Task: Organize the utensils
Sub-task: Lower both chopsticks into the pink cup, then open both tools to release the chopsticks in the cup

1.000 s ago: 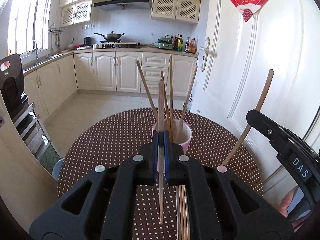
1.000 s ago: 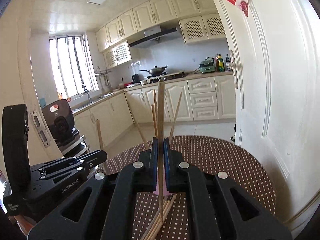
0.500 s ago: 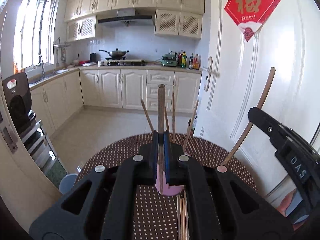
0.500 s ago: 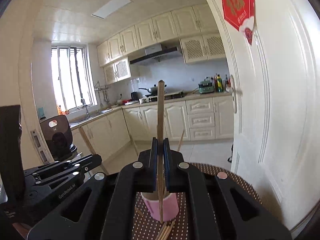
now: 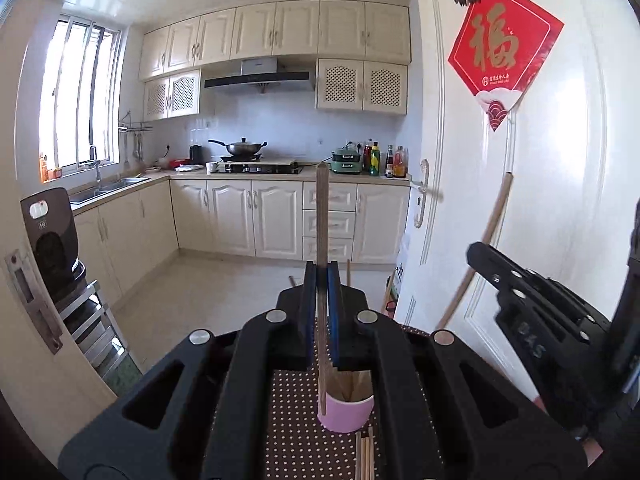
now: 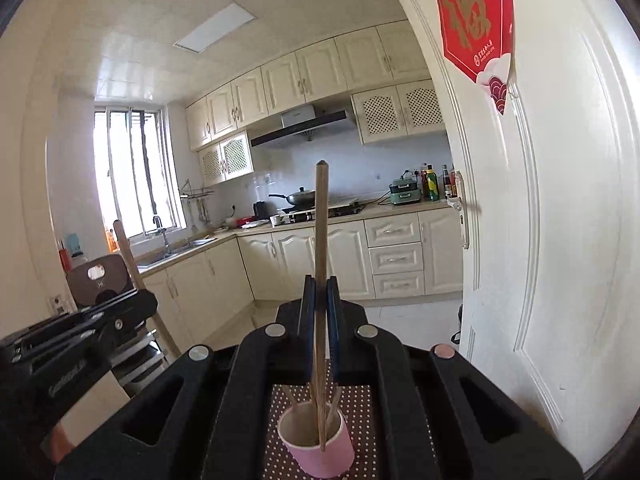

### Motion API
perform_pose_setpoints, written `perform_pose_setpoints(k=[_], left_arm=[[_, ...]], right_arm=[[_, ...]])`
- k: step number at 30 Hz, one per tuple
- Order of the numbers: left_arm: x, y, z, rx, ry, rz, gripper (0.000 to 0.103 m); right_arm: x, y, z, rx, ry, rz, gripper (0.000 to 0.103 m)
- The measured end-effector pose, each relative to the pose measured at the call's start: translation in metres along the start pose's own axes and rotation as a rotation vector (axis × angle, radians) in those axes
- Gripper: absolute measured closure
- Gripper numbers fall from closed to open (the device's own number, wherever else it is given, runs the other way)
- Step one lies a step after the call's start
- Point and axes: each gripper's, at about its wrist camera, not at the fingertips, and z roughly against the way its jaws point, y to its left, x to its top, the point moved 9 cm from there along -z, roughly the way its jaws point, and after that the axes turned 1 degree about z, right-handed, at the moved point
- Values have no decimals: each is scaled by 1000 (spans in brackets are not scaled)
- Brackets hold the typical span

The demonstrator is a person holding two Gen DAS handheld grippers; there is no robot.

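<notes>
From my left gripper (image 5: 321,312) I see its two blue-padded fingers (image 5: 307,312) clamped on a single wooden chopstick (image 5: 321,240), which stands upright through them, its lower tip showing against the front of the pink cup (image 5: 346,414); whether it is above the rim or outside it I cannot tell. My right gripper (image 6: 320,320) is likewise closed tight around its own chopstick (image 6: 321,240), held vertical, and here the lower end seems to sit over the cup's (image 6: 318,446) front rim. Several chopsticks already lean inside that cup (image 6: 334,410). The cup stands on a brown tablecloth with white polka dots (image 5: 288,440), and a small bundle of loose chopsticks (image 5: 365,456) lies flat on the cloth just beside the cup's near side. Each camera catches the other gripper off to the side (the right one (image 5: 532,320) near a white door (image 5: 560,200) carrying a red paper decoration (image 5: 502,46)).
</notes>
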Motion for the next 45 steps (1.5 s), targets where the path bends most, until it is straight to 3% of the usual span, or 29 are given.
perform_pose_setpoints(k=[5,15,20,27,34,45], left_arm=[[7,-3,-10,-3,-52,35,97],[1,13,-53,-5,-41,135,97],[-15,22,-80,-8,11,176,97],[-42,26,-102,0,55,160,97],[-64,20,-114,-47,38,127,97],[-94,28,-124,-25,44,124,96]], right_arm=[[6,-1,-12,6,4,-2,98],[-5,-5,-41,16,49,-28,98],[-21,-1,-58,37,94,-12,98],[-50,0,-78,36,168,5,98],[-80,-1,-90,18,244,25,98],[-110,-6,-94,22,332,29,95]])
